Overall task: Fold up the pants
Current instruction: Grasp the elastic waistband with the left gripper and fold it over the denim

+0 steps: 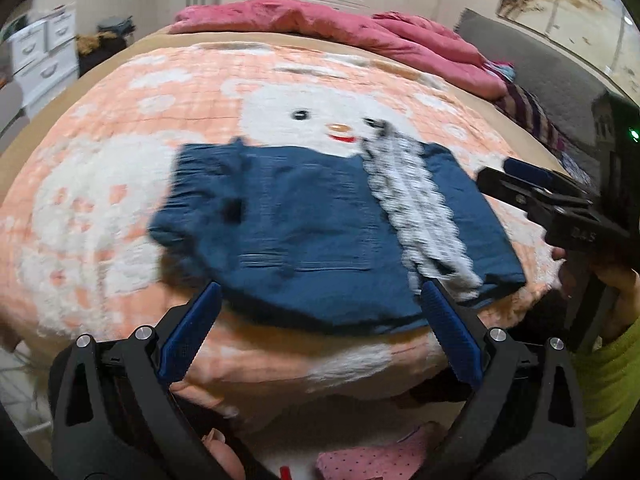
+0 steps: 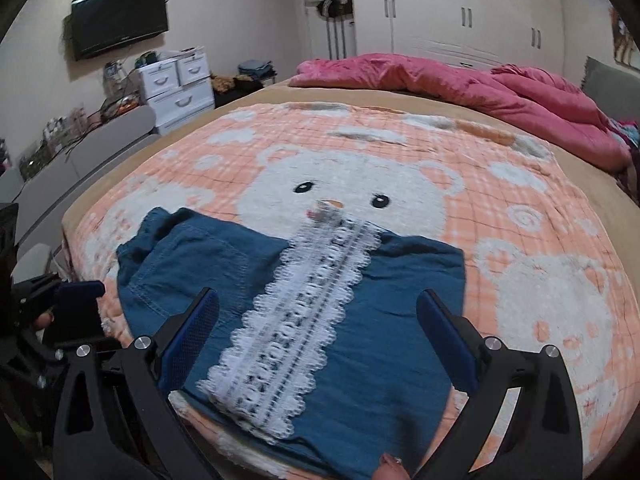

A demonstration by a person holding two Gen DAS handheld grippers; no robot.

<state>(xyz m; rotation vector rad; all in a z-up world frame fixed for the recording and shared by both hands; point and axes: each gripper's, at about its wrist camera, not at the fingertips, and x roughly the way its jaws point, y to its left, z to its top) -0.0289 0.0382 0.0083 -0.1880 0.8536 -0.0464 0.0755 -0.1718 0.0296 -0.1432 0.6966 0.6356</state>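
Blue denim pants (image 1: pixel 304 228) (image 2: pixel 360 344) lie folded into a flat rectangle on the bed's peach bear blanket (image 1: pixel 120 160) (image 2: pixel 520 280). A white lace strip (image 1: pixel 416 208) (image 2: pixel 296 320) runs across the top of them. My left gripper (image 1: pixel 320 304) is open just short of the pants' near edge, with nothing between its blue pads. My right gripper (image 2: pixel 318 312) is open low over the pants, straddling the lace strip without touching it. In the left wrist view the right gripper (image 1: pixel 532 196) shows at the right, beside the pants. The left gripper (image 2: pixel 76 296) shows at the left edge of the right wrist view.
A crumpled pink duvet (image 2: pixel 460 80) lies along the far side of the bed. White drawers (image 2: pixel 176 80) and a wall TV (image 2: pixel 120 20) stand at the far left, wardrobes (image 2: pixel 460 8) behind. A person's hand and green sleeve (image 1: pixel 612 368) hold the right tool.
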